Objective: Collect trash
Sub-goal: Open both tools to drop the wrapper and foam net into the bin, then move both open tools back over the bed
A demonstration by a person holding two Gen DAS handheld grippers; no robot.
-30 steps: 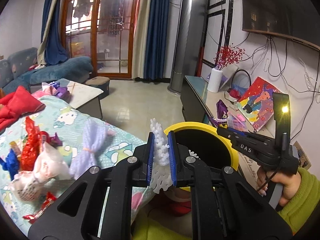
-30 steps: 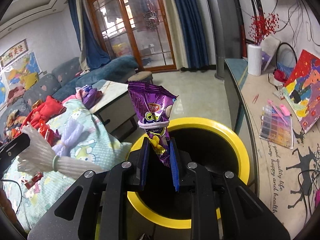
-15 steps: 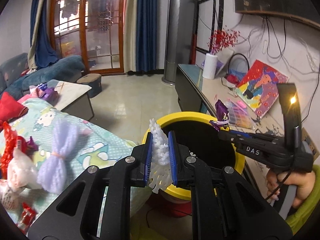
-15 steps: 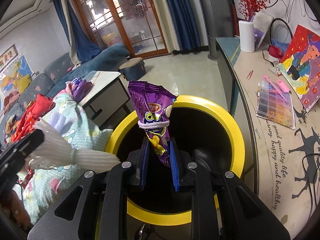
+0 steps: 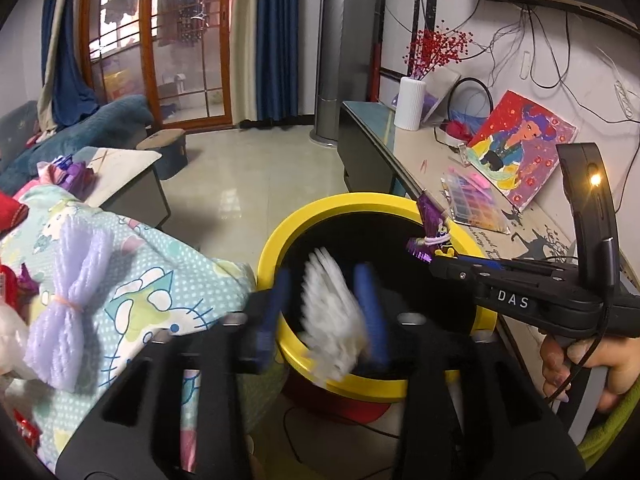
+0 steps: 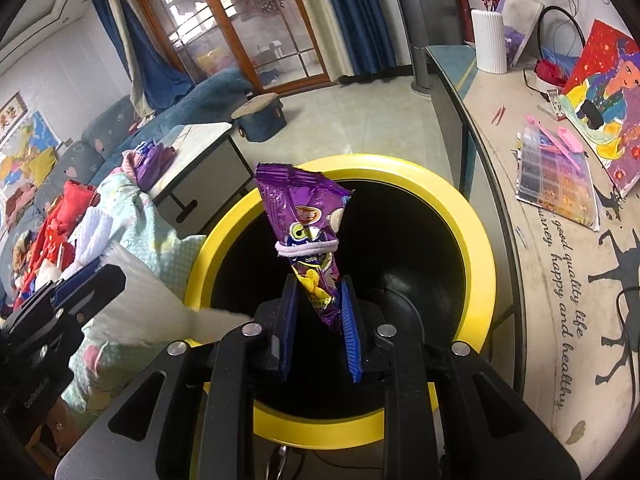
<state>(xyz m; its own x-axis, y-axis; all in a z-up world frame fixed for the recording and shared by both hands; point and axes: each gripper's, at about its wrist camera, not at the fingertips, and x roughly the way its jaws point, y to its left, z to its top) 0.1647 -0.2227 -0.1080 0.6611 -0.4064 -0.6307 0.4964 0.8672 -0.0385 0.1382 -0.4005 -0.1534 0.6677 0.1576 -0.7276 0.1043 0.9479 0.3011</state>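
A yellow-rimmed black bin point(image 5: 320, 216) stands between the bed and the TV bench; it also shows in the right wrist view point(image 6: 476, 224). My left gripper point(image 5: 326, 312) is open over the bin's near rim, and the white foam net point(image 5: 332, 320) is blurred between its jaws, dropping loose. The net also shows in the right wrist view point(image 6: 148, 304). My right gripper point(image 6: 318, 328) is over the bin mouth. Its jaws stand slightly parted around the purple snack bag point(image 6: 308, 232), which still stands up between them. The bag also shows in the left wrist view point(image 5: 432, 224).
A bed with a cartoon sheet point(image 5: 132, 280) holds a lilac yarn bow point(image 5: 76, 288) and red wrappers point(image 6: 56, 232). A TV bench point(image 6: 560, 240) on the right carries a bead box, a painting and a white vase. A low table point(image 5: 124, 172) stands behind the bed.
My left gripper's jaws have opened and the white foam net is falling from them into the bin. My right gripper's jaws have widened a little around the purple bag.
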